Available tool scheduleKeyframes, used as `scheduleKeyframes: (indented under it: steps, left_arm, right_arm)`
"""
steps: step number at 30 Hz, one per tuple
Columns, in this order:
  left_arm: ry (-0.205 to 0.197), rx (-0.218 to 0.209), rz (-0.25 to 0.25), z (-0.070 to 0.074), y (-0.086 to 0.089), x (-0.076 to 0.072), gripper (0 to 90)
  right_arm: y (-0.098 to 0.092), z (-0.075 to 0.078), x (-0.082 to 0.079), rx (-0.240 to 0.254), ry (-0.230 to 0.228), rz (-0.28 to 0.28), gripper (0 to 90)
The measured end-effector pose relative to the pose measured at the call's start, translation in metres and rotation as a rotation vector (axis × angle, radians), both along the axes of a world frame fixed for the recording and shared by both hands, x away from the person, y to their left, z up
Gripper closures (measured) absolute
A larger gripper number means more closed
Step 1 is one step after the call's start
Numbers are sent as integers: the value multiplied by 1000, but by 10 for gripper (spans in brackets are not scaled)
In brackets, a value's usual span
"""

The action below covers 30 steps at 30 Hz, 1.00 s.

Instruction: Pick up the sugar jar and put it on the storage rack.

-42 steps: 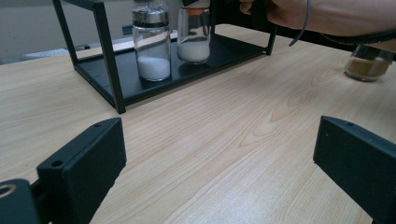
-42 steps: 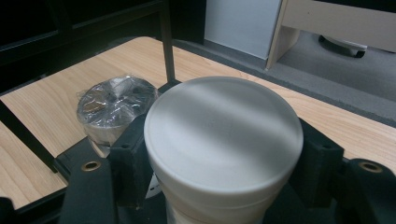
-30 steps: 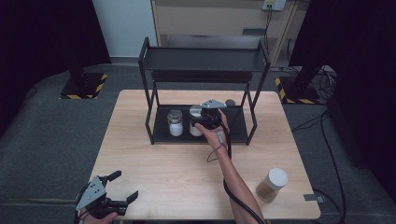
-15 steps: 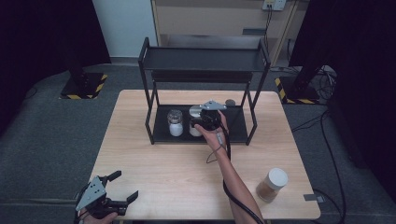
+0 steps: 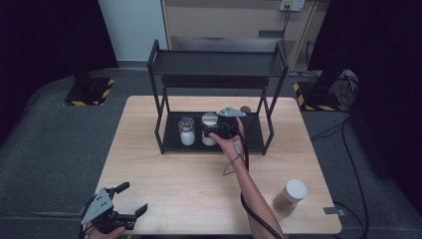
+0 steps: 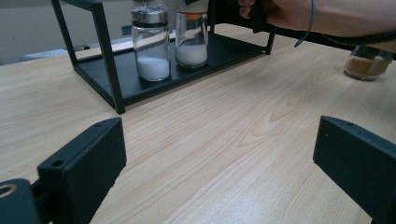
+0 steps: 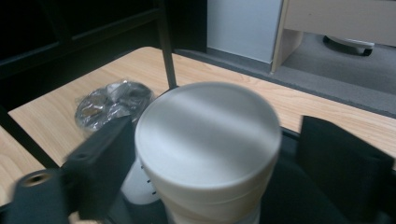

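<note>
White-lidded jar [image 7: 208, 154] stands on the lower shelf of the black rack [image 5: 219, 142], just beside a silver-lidded jar [image 5: 187, 130] holding white powder. Right gripper [image 7: 210, 158] straddles the lid; its jaws have just been opening, and a gap shows at the right-hand jaw. Left gripper [image 5: 130, 199] sits at the near table [image 5: 189, 184] edge, jaws wide and holding nothing. A brown-filled jar [image 5: 289, 197] stands well apart.

Even overhead light keeps the table [image 5: 199, 184] bright while the room's edges fall black; the near white lid [image 7: 208, 135] is softly blurred; shadows faint.
</note>
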<state>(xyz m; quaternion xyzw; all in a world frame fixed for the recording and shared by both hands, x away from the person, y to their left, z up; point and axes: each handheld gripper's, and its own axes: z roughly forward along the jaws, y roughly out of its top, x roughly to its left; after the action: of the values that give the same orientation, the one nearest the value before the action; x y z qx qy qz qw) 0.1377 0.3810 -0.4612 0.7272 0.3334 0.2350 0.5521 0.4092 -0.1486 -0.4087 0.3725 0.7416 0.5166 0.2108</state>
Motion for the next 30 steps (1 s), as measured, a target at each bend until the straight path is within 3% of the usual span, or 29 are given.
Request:
scheduleKeyframes:
  steps: [2,14,22,25,30]
  left_arm:
    - [0,1,0,0,0,0,15]
    - [-2,-1,-4,0,0,0,15]
    - [-4,3,-11,0,-1,0,16]
    - [-4,4,-11,0,-1,1,16]
    - [-3,4,-11,0,-1,1,16]
  right_arm:
    - [-3,2,1,19,7,7,78]
    - [-6,32,-11,31,-13,43,56]
    - [-9,53,-42,36,-56,86,61]
    - [-15,60,-50,72,-47,119,61]
    - [-20,78,-69,56,-78,169,59]
